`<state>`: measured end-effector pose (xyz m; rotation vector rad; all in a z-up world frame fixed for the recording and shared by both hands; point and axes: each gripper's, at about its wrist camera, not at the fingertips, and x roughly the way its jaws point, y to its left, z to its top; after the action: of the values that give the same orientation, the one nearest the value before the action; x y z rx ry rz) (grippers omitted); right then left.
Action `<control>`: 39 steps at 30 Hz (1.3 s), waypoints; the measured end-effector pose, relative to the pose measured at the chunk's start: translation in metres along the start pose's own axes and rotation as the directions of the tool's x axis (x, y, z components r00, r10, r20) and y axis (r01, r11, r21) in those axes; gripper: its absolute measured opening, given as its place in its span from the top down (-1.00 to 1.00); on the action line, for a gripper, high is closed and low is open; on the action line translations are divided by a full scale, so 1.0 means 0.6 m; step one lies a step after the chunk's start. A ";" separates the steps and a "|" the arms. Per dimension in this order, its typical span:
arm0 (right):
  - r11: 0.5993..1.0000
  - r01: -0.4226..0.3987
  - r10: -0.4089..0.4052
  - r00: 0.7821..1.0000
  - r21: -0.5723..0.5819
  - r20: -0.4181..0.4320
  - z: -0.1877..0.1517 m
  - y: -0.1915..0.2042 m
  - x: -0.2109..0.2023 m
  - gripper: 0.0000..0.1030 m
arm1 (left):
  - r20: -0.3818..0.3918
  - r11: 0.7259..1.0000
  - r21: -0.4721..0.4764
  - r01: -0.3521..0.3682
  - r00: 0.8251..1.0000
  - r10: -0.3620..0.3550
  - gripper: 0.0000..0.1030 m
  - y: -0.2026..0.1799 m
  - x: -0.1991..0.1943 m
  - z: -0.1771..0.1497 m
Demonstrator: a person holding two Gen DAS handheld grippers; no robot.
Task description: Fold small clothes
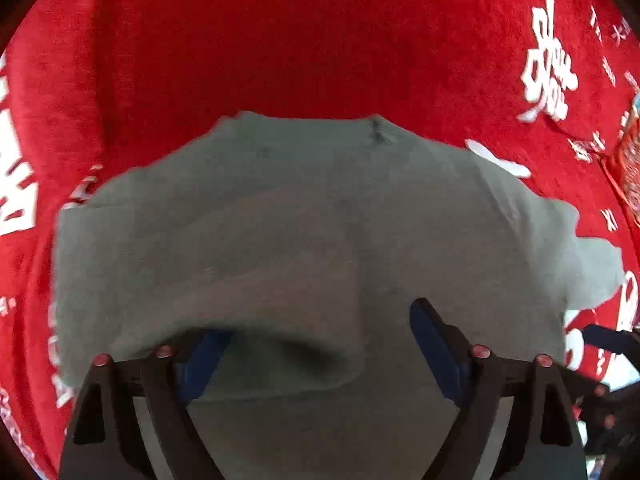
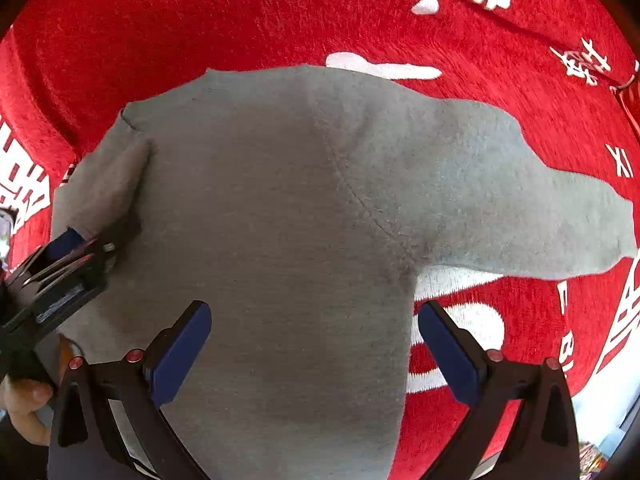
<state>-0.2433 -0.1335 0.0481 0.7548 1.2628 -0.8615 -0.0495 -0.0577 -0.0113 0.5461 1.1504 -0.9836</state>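
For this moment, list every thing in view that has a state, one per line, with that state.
Grey garment: lying on the red cloth, left side folded over, right sleeve spread out.
Right sleeve: unfolded, flat.
Left tool: open, a fold of the garment draped over one finger.
Right tool: open, holding nothing, above the garment.
Red cloth: spread flat under the garment.

garment (image 2: pixel 280 208): grey matt knit cloth | cover (image 2: pixel 240 20): red fuzzy cloth

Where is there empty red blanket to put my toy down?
Beyond the far edge of the grey garment, the red cloth lies bare. More bare patches sit among the white characters to the right. Nearer, the garment and both open grippers crowd it.
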 end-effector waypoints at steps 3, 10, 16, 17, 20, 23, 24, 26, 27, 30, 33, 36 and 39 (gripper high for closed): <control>0.994 0.000 0.007 0.998 -0.105 0.063 0.016 0.051 -0.012 -1.00 | 0.046 0.999 0.004 -0.041 0.998 0.041 -0.73 0.030 -0.061 -0.014; 0.859 0.082 0.017 0.982 -0.505 0.188 0.032 0.259 0.010 -1.00 | 0.001 0.970 -0.168 -0.175 0.984 0.178 -0.73 0.225 -0.115 -0.015; 0.643 0.326 -0.109 0.935 -0.693 0.339 0.012 0.376 0.081 -0.61 | -0.149 0.926 -0.358 -0.120 0.986 0.070 -0.73 0.340 -0.026 -0.035; 0.645 0.325 -0.110 0.935 -0.691 0.337 0.014 0.376 0.085 -0.31 | -0.146 0.924 -0.370 -0.094 0.988 0.042 -0.73 0.344 -0.021 -0.034; 0.827 0.144 -0.007 0.969 -0.544 0.246 0.053 0.326 0.062 0.88 | -0.127 0.922 -0.384 -0.053 0.992 0.004 -0.73 0.338 -0.007 -0.024; 0.961 -0.107 0.164 0.963 -0.256 0.215 0.080 0.226 0.033 0.88 | -0.117 0.933 -0.358 -0.036 0.993 -0.007 -0.73 0.323 -0.003 -0.011; 0.976 -0.205 0.216 0.953 -0.074 0.214 0.085 0.167 0.034 0.88 | -0.116 0.935 -0.353 -0.035 0.993 -0.007 -0.73 0.320 -0.001 -0.007; 0.936 -0.314 0.281 0.939 0.161 0.200 0.079 0.091 0.052 0.78 | -0.120 0.937 -0.348 -0.035 0.993 -0.007 -0.73 0.317 0.003 -0.001; 0.882 -0.363 0.320 0.929 0.300 0.184 0.065 0.048 0.068 0.54 | -0.120 0.938 -0.346 -0.031 0.993 -0.012 -0.73 0.315 0.002 0.000; 0.794 -0.424 0.383 0.906 0.435 0.183 0.029 0.004 0.079 -0.15 | -0.124 0.940 -0.342 -0.018 0.992 -0.026 -0.73 0.321 -0.002 0.002; 0.760 -0.535 0.522 0.841 0.369 0.144 -0.001 0.062 0.070 -0.16 | -0.131 0.942 -0.335 0.001 0.990 -0.048 -0.73 0.331 -0.002 0.014; 0.661 -0.664 0.700 0.713 0.349 0.029 -0.034 0.185 0.098 -0.15 | -0.131 0.945 -0.327 0.026 0.989 -0.072 -0.71 0.336 0.001 0.023; 0.597 -0.711 0.776 0.630 0.372 -0.039 -0.053 0.296 0.137 -0.15 | -0.124 0.950 -0.311 0.033 0.989 -0.075 -0.04 0.343 -0.006 0.030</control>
<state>-0.0963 -0.0297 -0.0353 1.5411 0.8200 -0.2748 0.1365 0.0306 -0.0253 0.3335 1.4163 -0.8008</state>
